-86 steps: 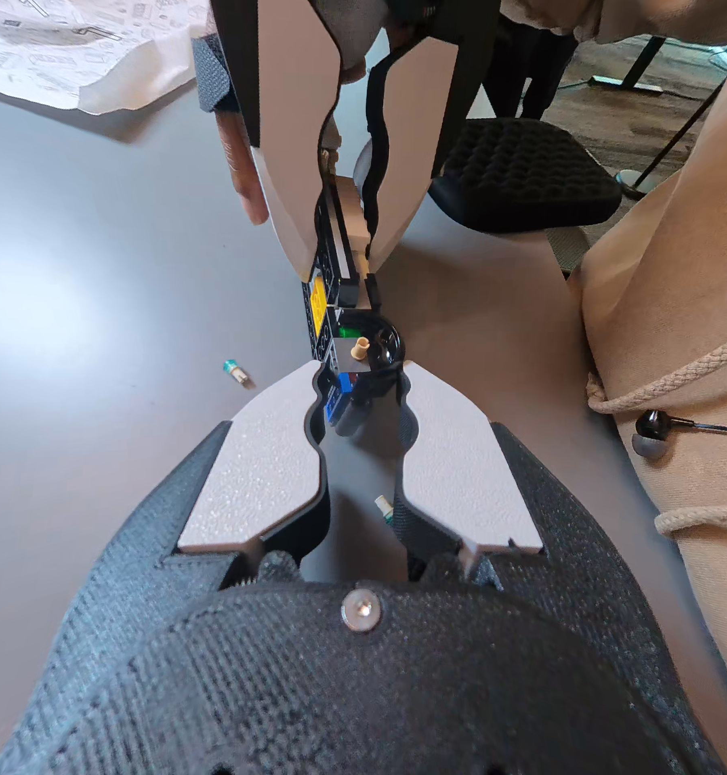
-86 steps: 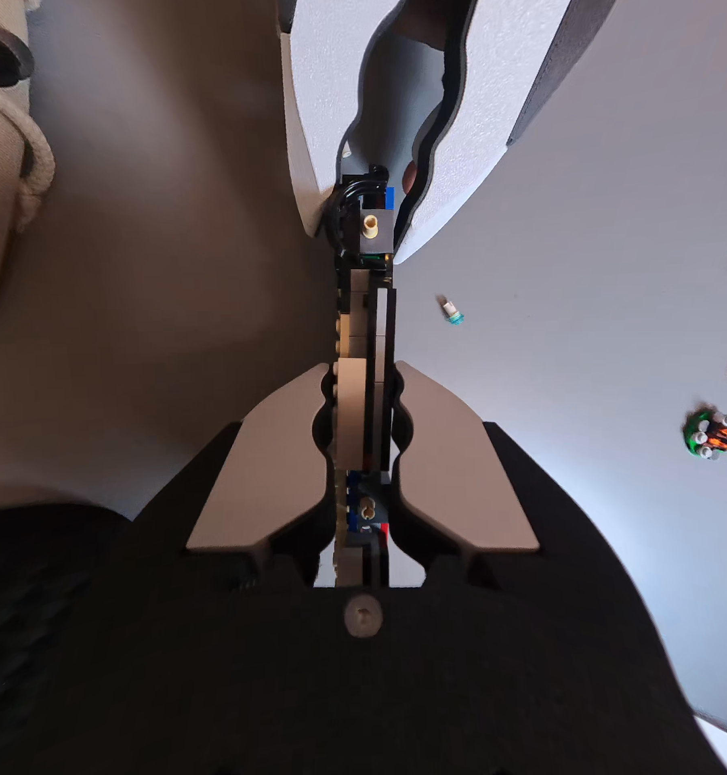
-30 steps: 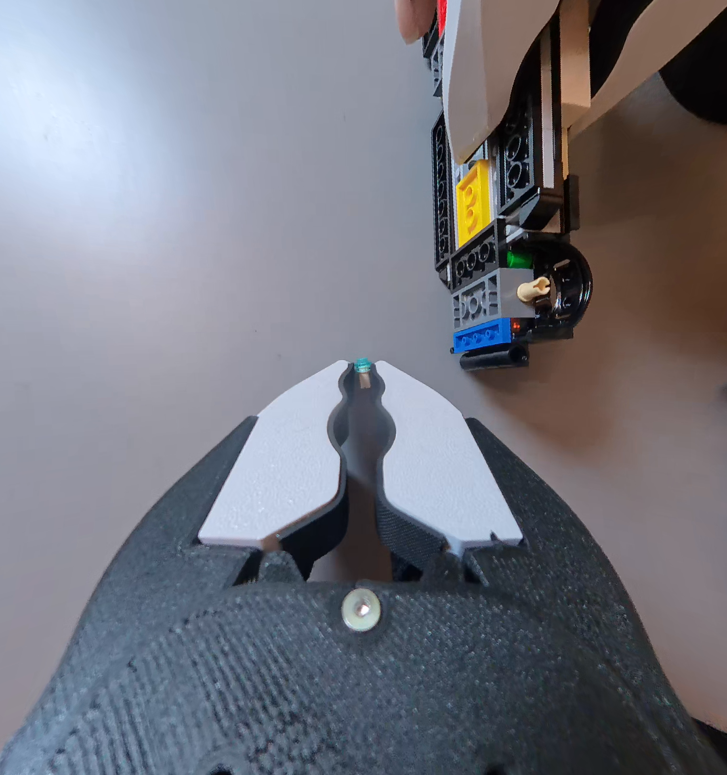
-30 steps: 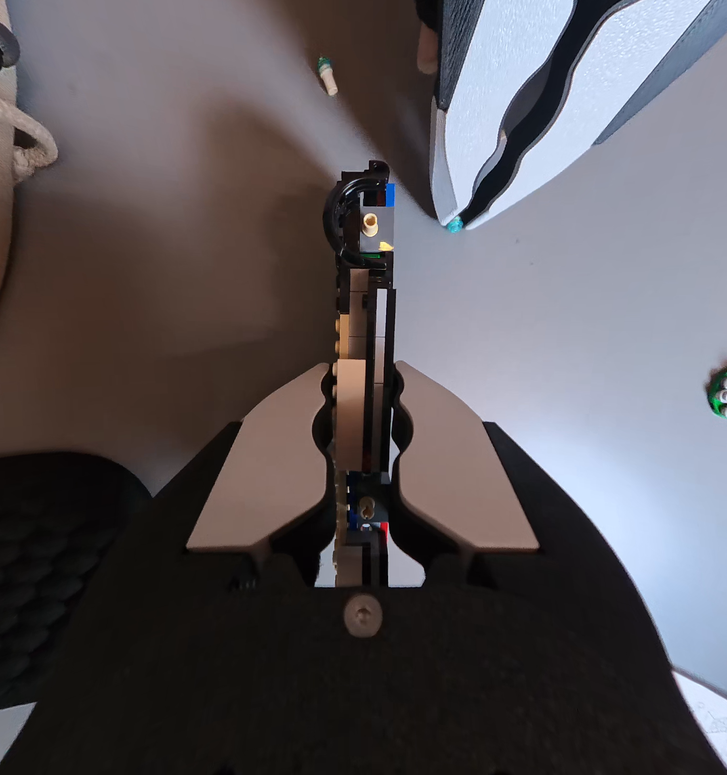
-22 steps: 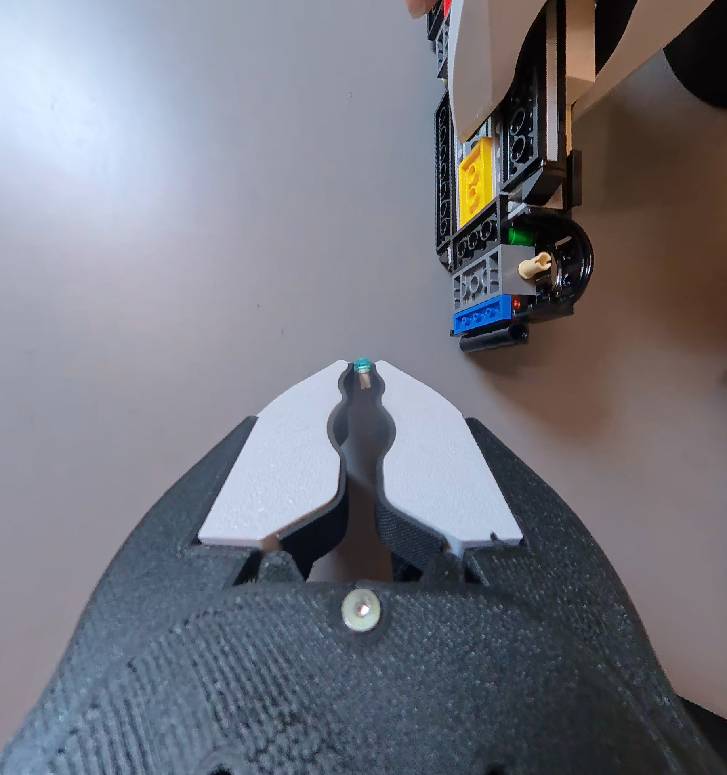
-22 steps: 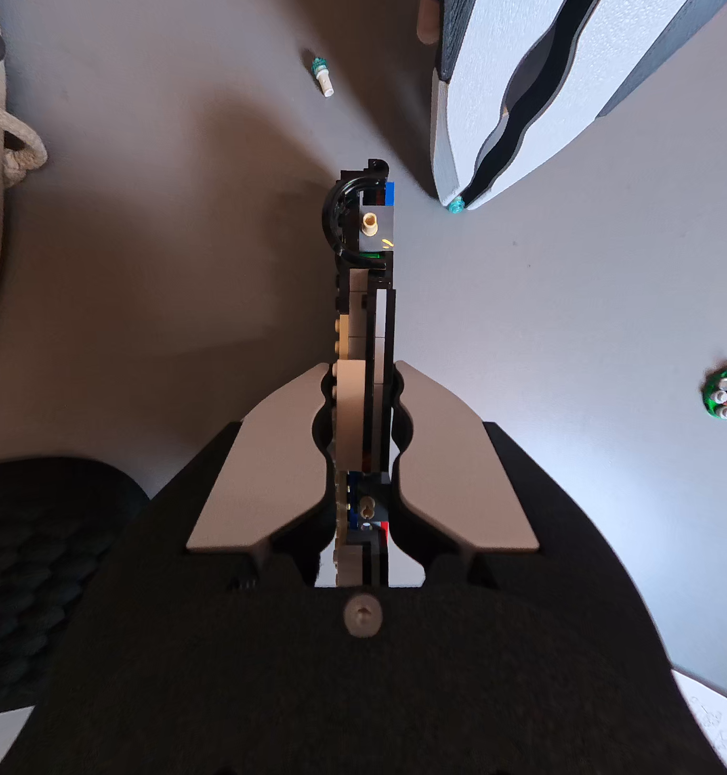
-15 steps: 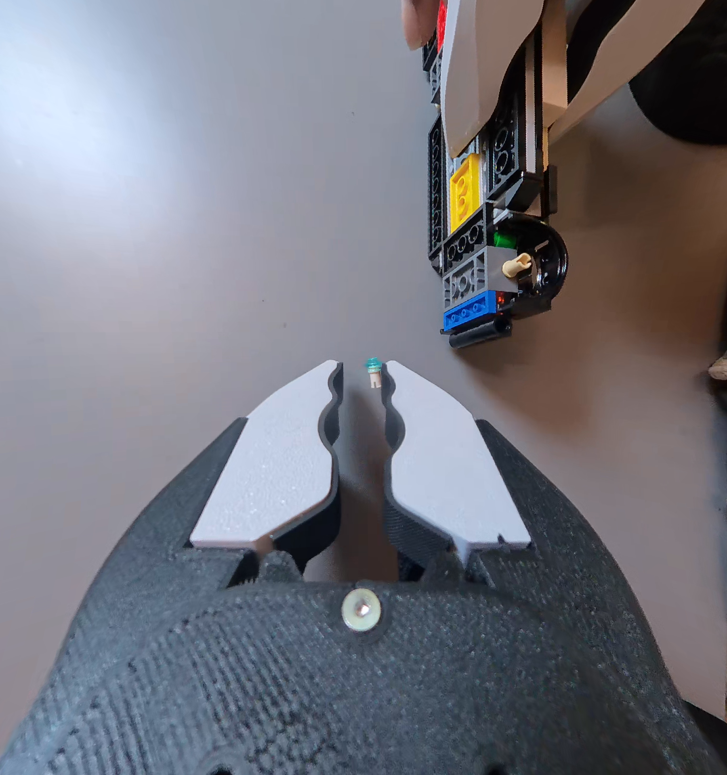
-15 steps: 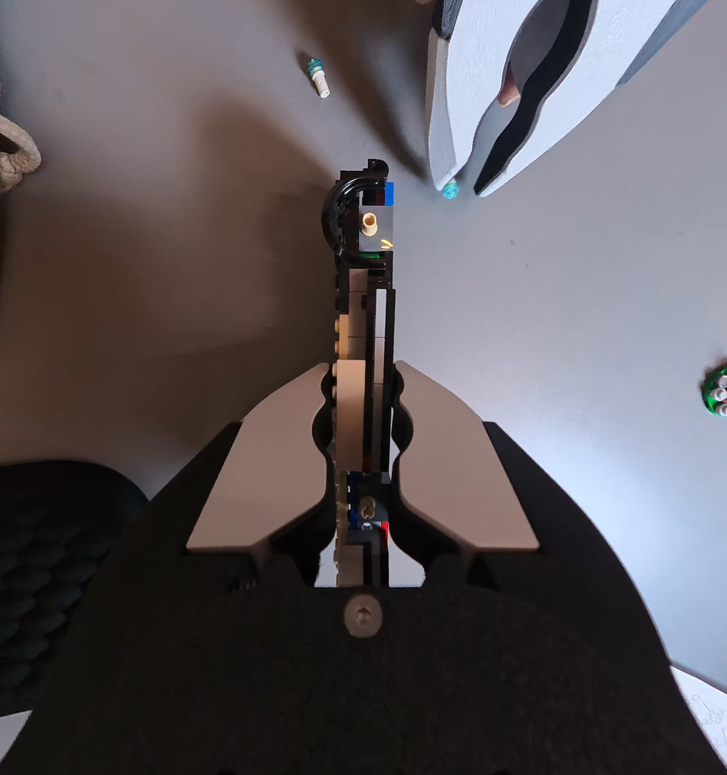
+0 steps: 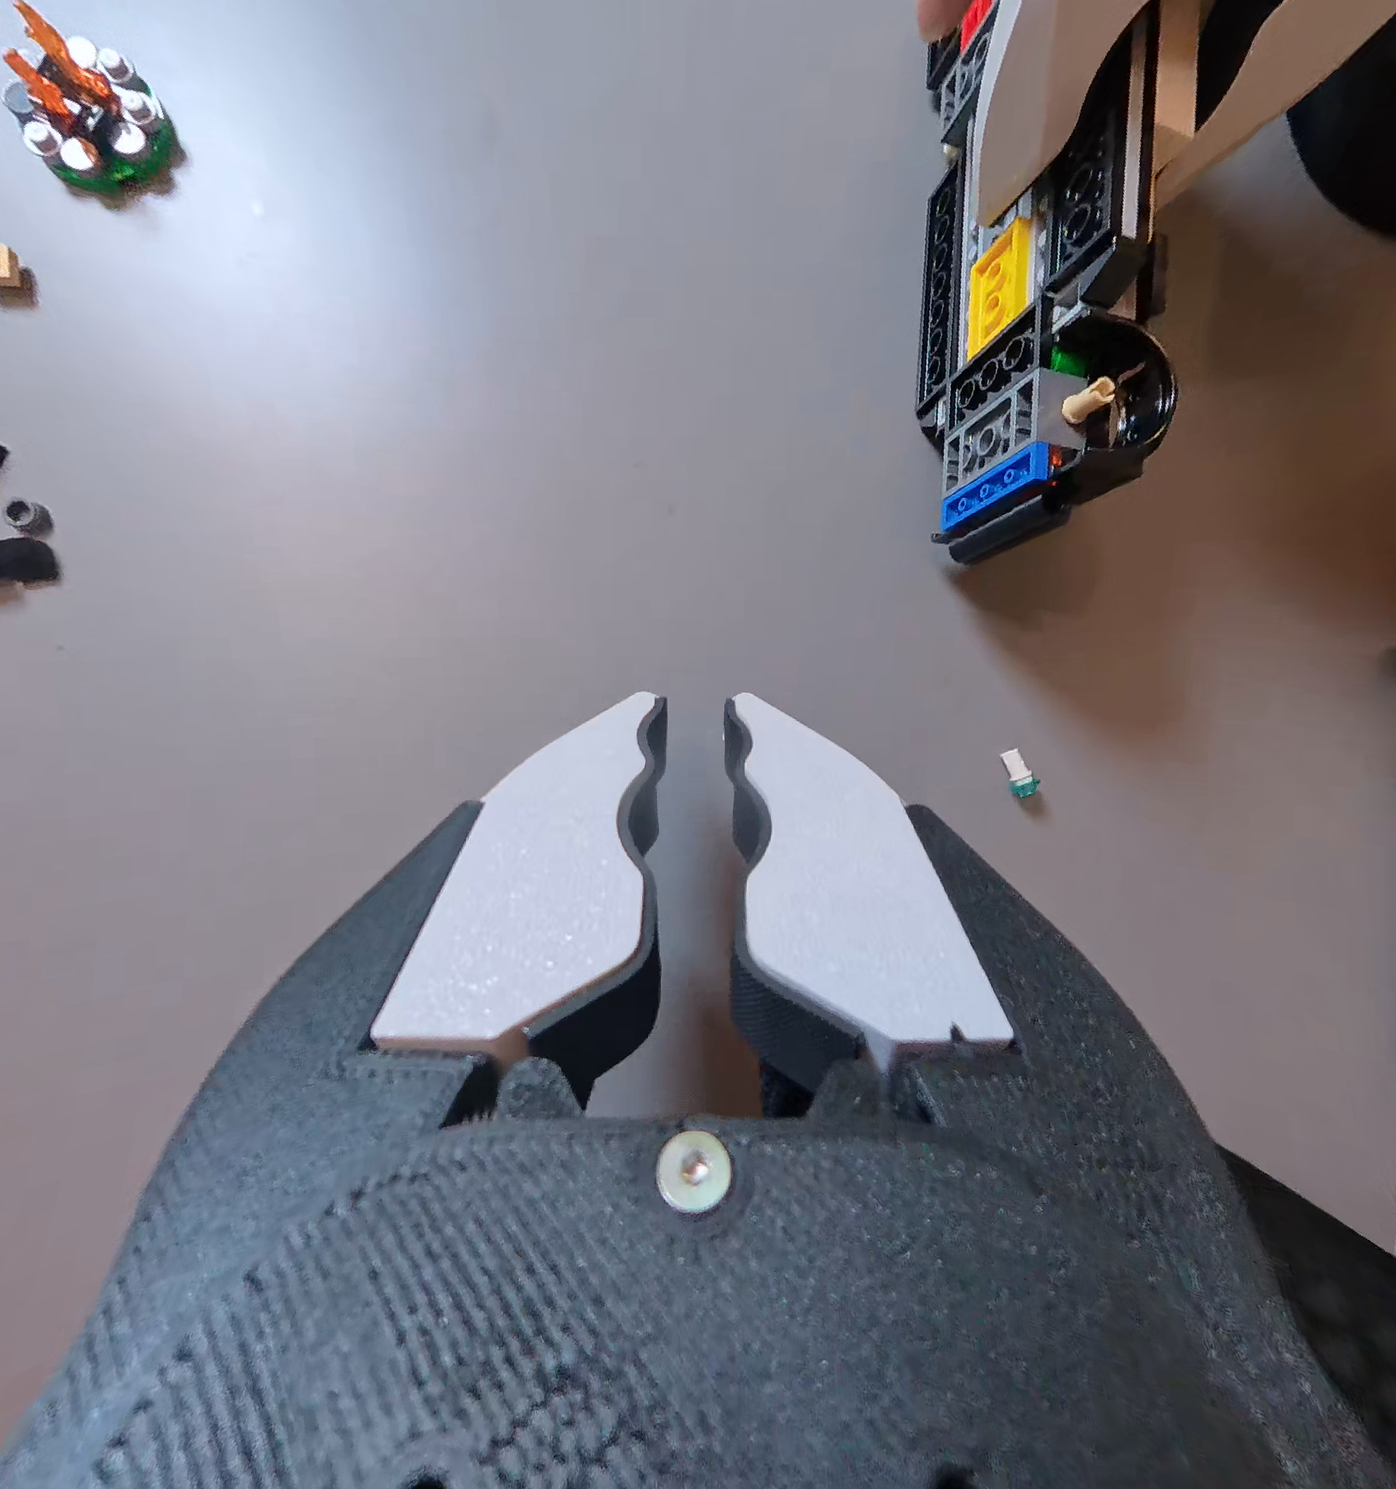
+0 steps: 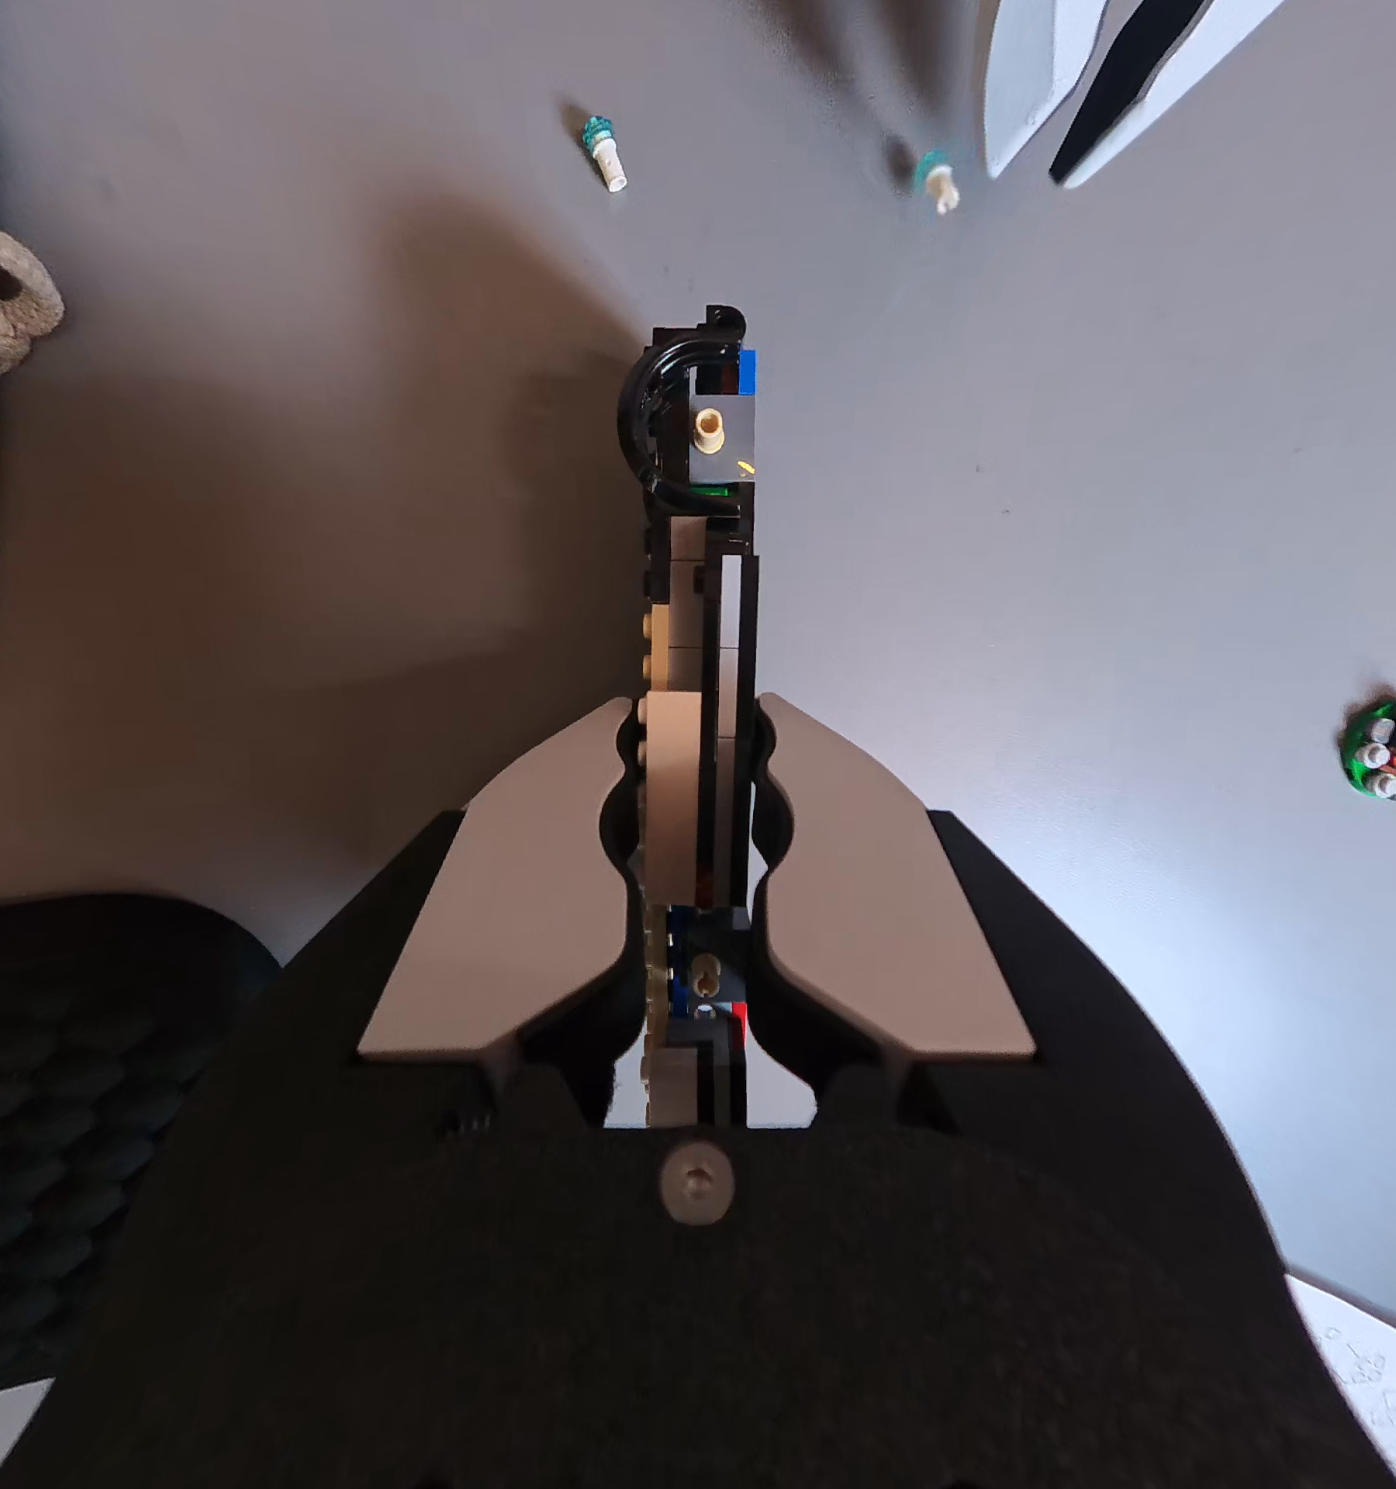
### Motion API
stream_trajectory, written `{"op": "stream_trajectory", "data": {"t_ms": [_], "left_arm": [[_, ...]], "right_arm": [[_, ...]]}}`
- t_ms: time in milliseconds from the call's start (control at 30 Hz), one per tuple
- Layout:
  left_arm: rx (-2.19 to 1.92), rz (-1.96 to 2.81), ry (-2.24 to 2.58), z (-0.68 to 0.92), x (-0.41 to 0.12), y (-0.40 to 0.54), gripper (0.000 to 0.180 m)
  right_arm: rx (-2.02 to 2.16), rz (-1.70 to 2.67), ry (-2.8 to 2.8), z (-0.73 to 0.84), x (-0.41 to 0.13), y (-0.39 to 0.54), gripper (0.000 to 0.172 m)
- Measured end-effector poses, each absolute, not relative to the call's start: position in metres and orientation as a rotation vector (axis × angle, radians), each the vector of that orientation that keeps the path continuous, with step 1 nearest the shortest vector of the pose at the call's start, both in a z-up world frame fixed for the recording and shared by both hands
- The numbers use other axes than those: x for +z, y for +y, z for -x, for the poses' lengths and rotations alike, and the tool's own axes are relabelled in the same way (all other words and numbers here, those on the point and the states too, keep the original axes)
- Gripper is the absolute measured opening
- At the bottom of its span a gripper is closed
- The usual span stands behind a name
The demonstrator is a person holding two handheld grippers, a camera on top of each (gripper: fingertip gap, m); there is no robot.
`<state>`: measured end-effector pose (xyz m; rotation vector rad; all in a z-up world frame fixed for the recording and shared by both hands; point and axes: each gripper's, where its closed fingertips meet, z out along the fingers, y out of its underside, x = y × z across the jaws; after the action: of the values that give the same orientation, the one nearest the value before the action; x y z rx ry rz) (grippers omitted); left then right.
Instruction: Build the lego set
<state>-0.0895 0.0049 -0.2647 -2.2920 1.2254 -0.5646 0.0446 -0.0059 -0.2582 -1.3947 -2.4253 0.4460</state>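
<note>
The right gripper (image 10: 695, 709) squeezes a long brick model (image 10: 699, 628) of black, tan and grey pieces. Both pads press on its sides, and the model sticks out over the grey table (image 9: 437, 403), toward its near side where a person sits.

The left gripper (image 9: 695, 705) has its jaws a little apart with nothing between them. It hangs over the middle of the table. A tiny teal and white peg (image 9: 1019, 775) lies on the table off to its right, and a second peg (image 10: 938, 181) looks blurry near the left gripper's tips.

The pegs are very small and round. They could roll away or slip out when pinched. The long model could snap or tilt if it gets bumped.

I see no box or bowl. Loose pieces (image 9: 2, 556) and a round green piece (image 9: 94, 121) sit by the table's far left edge.
</note>
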Motion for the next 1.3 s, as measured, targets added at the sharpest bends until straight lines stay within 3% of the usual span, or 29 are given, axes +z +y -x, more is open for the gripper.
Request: {"op": "stream_trajectory", "data": {"t_ms": [433,733,1000,1167,1300], "left_arm": [[-0.531,2.367,1.308,0.115,-0.277,-0.018,0.005],[-0.325,2.395,1.219,0.151,-0.282,0.008,0.017],[-0.493,2.209,1.552,0.121,-0.286,0.03,0.028],[-0.643,2.121,1.724,0.103,-0.285,0.03,0.025],[-0.672,2.152,1.769,0.102,-0.286,0.023,0.011]], "right_arm": [[0.488,1.386,-2.398,-0.044,-0.258,-0.006,0.023],[0.507,1.38,-2.433,-0.04,-0.258,-0.004,0.024],[0.606,1.442,-2.611,-0.041,-0.258,0.003,0.023],[0.648,1.452,-2.628,-0.038,-0.258,0.005,0.024],[0.676,1.457,-2.603,-0.037,-0.257,0.006,0.024]]}}
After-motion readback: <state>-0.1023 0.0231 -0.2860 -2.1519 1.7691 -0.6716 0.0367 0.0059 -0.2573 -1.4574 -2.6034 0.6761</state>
